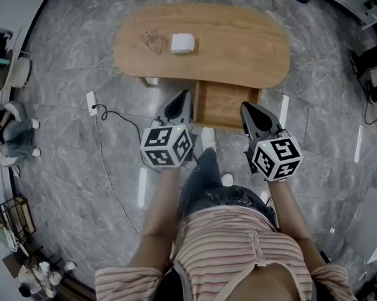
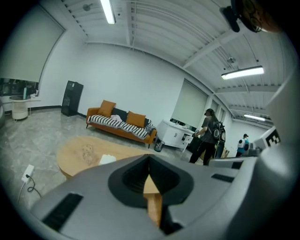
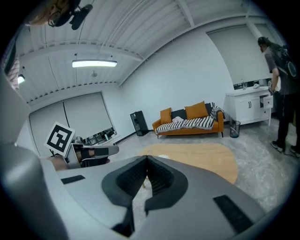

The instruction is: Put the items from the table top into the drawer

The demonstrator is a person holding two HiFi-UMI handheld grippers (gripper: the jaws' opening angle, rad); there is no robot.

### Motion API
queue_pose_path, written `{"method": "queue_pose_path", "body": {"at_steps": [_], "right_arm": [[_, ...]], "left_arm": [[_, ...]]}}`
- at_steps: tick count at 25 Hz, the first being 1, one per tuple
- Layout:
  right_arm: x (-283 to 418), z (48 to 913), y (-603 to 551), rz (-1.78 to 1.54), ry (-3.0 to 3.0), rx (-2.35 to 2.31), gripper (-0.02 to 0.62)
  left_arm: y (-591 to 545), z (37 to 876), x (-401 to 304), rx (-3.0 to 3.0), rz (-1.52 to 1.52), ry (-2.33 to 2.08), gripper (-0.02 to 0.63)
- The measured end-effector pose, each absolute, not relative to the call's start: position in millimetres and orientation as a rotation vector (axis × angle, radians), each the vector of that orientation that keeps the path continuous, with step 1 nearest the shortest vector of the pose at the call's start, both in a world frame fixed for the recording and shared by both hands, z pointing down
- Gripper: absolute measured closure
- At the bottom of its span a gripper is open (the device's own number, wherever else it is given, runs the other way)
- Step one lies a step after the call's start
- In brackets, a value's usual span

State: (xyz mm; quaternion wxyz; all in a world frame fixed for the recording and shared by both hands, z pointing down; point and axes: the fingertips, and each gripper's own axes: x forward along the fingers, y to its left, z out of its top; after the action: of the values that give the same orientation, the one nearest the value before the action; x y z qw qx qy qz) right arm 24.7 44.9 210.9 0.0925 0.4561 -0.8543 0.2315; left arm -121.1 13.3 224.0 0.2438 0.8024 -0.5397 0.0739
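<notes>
Both of my grippers are clenched on nothing; the left gripper (image 1: 183, 97) shows its jaws pressed tip to tip in its own view, and the right gripper (image 1: 247, 108) reads the same, with only floor and wood showing past the tips. They hang low in front of me, one at each side of the drawer (image 1: 222, 104); I judge that puts either one within reach of the work without crossing the other.

The drawer stands pulled out from under the near edge of the tabletop (image 1: 245, 46) and looks empty, so it is ready to receive.

The task's thing, a small white item (image 1: 182, 43), lies flat on the tabletop, beyond the drawer and well apart from both grippers; beside it is a faint brownish patch (image 1: 152, 40), and I cannot tell whether that is an object or a mark in the wood.

As I judge it, nothing is stowed yet; the left gripper is the nearer one to the white item, and its jaws must part before any pick.
</notes>
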Motion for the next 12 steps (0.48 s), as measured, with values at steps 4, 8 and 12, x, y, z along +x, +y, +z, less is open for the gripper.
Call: {"method": "queue_pose_path", "body": {"at_steps": [4, 8, 12], "right_arm": [[11, 219, 9, 0.696, -2.503, 1.334, 0.586], [-6, 229, -24, 0.697, -2.477, 1.325, 0.586], [-20, 238, -54, 0.706, -2.452, 1.311, 0.586]], "left_arm": [[-21, 233, -137, 2.163, 0.202, -1.460, 0.593], [-54, 246, -157, 2.134, 0.201, -1.478, 0.593], [-86, 264, -177, 2.097, 0.229, -1.493, 0.593]]}}
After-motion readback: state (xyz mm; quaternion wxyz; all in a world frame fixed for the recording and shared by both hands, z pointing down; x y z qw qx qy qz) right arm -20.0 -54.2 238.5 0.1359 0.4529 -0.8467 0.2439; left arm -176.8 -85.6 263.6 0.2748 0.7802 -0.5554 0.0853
